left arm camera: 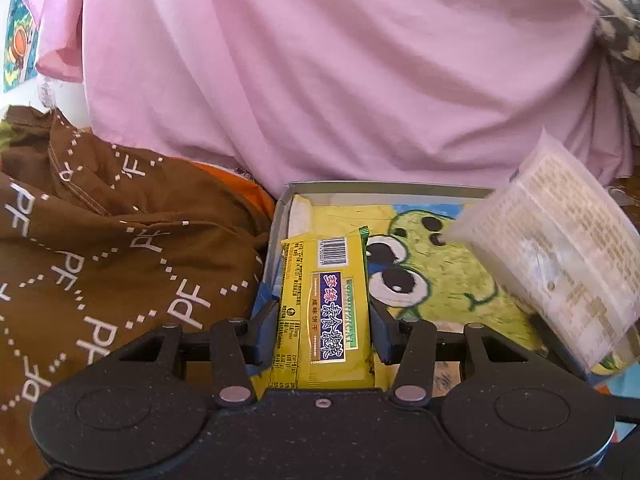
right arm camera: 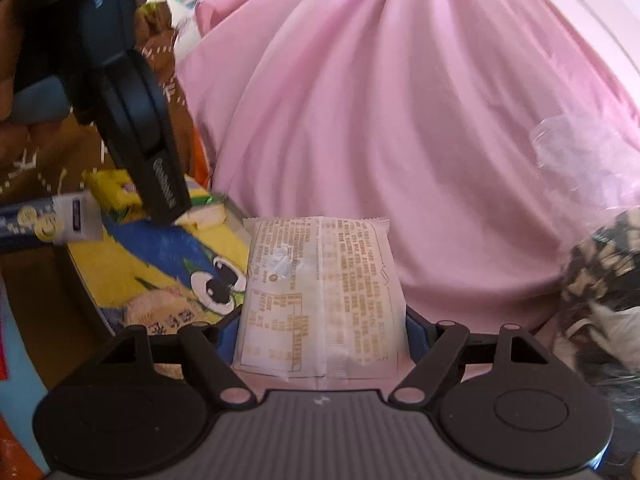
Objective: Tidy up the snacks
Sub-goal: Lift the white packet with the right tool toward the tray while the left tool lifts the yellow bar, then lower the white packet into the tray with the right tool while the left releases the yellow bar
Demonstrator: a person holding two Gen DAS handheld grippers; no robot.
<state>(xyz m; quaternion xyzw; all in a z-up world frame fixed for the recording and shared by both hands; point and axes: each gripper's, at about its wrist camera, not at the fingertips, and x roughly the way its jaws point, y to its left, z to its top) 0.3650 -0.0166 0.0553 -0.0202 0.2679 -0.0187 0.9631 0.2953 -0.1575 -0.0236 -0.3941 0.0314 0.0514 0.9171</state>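
Left wrist view: your left gripper (left arm camera: 324, 312), jaws clamped on yellow biscuit pack (left arm camera: 324, 300), over cartoon-lined box (left arm camera: 280, 216). Right gripper (right arm camera: 320, 332): jaws holding white snack packet (right arm camera: 320, 300). Step: boxing snacks. Next: lower, release flat.

I see a pink cloth (left arm camera: 320, 72) filling the left wrist view from 10 to 2 o'clock, draped in broad folds. A brown fabric (left arm camera: 100, 248) printed with white "PF" letters and dotted diamond lines occupies the 8 to 9 o'clock region, bunched against the pink cloth's lower edge. A strip of orange fabric (left arm camera: 244, 192) shows between the two. At 10 o'clock, at the frame edge, I see a colourful picture (left arm camera: 18, 36). In the right wrist view, a dark-and-cream patterned fabric (right arm camera: 600, 280) lies at 3 to 4 o'clock, beside the pink cloth.
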